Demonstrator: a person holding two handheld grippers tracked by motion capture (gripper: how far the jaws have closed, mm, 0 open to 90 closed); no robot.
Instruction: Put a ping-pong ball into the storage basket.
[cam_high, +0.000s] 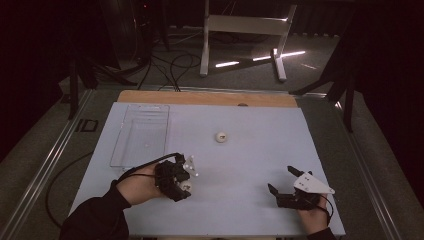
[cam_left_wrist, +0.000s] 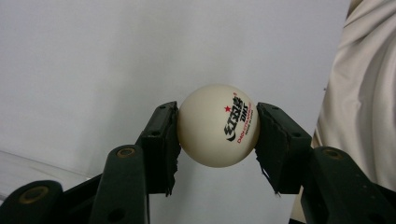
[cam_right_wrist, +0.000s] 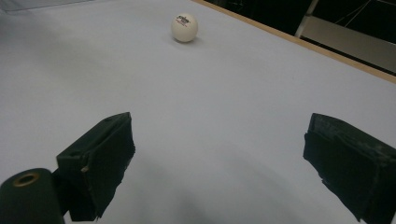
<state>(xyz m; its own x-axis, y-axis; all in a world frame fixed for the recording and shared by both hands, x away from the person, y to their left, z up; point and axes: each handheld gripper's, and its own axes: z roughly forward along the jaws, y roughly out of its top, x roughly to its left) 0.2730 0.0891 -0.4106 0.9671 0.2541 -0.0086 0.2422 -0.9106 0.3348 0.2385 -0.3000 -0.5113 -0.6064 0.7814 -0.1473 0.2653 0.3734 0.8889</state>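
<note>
The left tongs (cam_left_wrist: 218, 126) are clamped on a white ping-pong ball (cam_left_wrist: 218, 125), 1 black pad pressing each side of it; the ball's red star and printed lettering face the left gripper view. In the high view the left tongs (cam_high: 184, 186) sit near the front-left of the desk (cam_high: 250, 150), held in the person's left hand (cam_high: 137, 184), with a black cable looping back from them.

The right tongs (cam_right_wrist: 224, 158) stand wide apart with nothing between the pads, only bare desk surface under them. In the high view the right tongs (cam_high: 281, 181) are low over the front-right of the desk, well apart from the left ones.

A 2nd ball (cam_high: 220, 136) lies on the desk ahead of both tongs, roughly between them and farther out; the right gripper view has it (cam_right_wrist: 184, 27) well beyond the open pads. A clear plastic tray (cam_high: 142, 135) lies just beyond the left tongs, toward the far-left
</note>
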